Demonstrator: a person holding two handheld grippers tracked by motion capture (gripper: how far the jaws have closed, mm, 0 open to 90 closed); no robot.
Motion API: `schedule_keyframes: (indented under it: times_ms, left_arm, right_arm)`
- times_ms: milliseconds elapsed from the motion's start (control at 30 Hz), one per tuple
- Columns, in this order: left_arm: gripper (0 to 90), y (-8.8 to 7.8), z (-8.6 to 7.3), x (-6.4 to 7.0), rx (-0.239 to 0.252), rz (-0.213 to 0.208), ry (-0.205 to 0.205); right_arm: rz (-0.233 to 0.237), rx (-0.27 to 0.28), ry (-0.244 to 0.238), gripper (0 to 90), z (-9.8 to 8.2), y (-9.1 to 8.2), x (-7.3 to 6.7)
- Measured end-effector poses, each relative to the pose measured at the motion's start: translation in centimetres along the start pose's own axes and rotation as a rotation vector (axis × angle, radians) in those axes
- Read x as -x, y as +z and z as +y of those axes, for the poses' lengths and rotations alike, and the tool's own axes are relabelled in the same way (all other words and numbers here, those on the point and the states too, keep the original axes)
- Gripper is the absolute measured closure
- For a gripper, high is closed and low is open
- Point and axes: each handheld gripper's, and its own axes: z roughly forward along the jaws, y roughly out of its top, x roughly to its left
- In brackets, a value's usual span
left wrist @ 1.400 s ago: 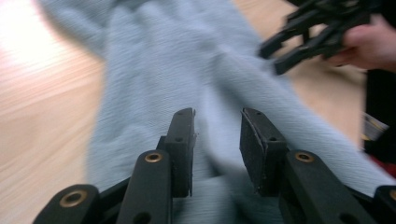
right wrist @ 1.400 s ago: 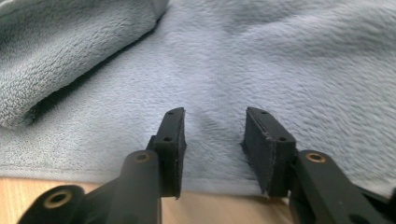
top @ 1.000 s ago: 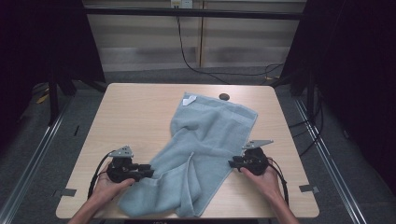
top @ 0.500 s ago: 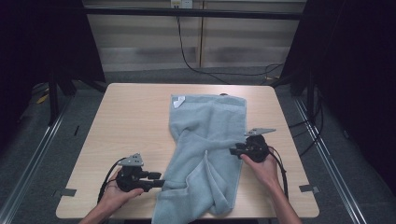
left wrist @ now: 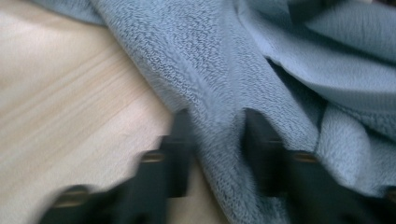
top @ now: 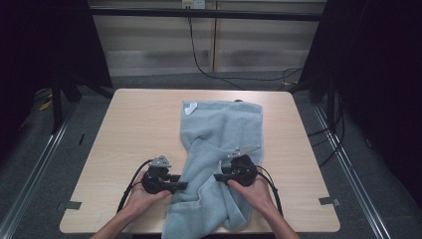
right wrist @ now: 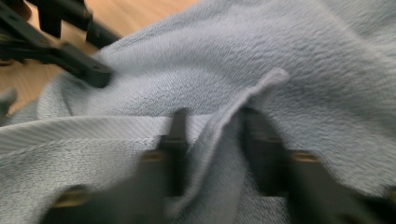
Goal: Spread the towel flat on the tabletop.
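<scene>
Both my grippers have just been closing on the blue towel. Left gripper pinches its edge; right gripper pinches a fold. Towel lies bunched from the table's far edge over the near edge.

The left gripper rises from the bottom edge as two blurred black jaws, and a raised ridge of the grey-blue towel runs down between them. The jaws have just been closing, and the cloth bunches in the narrow gap, pressed on both sides. The towel spreads across the upper and right parts of the picture in heavy folds, with a dark crease to the right of the jaws. The pale wooden tabletop lies bare at the left
</scene>
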Motion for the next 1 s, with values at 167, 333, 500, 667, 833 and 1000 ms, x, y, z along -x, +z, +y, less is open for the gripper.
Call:
schedule_keyframes:
  times_ms: [167,333,500,667,833,1000]
  left_arm:
    - [84.6,-2.0,0.3,-0.5,0.081,0.004,-0.035]
    - [84.7,-5.5,0.0,-1.5,0.181,0.037,-0.071]
    - [84.7,-7.1,-1.2,-3.5,0.197,0.099,-0.151]
    - [75.9,-7.7,-1.9,-4.7,0.188,0.155,-0.237]
    - [60.0,-9.6,-1.9,-1.1,0.235,0.048,-0.085]
    - [58.0,-8.3,-3.8,0.4,0.13,-0.063,-0.038]
  right_arm:
    - [0.053,0.167,0.0,86.6,0.2,-4.2,-0.5]
    - [0.074,0.33,-0.071,86.8,-0.2,-10.0,-1.8]
    - [0.081,0.407,-0.089,87.1,-2.0,-13.6,-2.5]
    - [0.058,0.408,-0.091,87.2,-3.3,-14.7,-2.9]
    - [0.053,0.385,-0.065,87.1,-3.4,-13.6,-1.8]
    - [0.051,0.363,-0.041,87.0,-3.4,-12.4,-0.9]
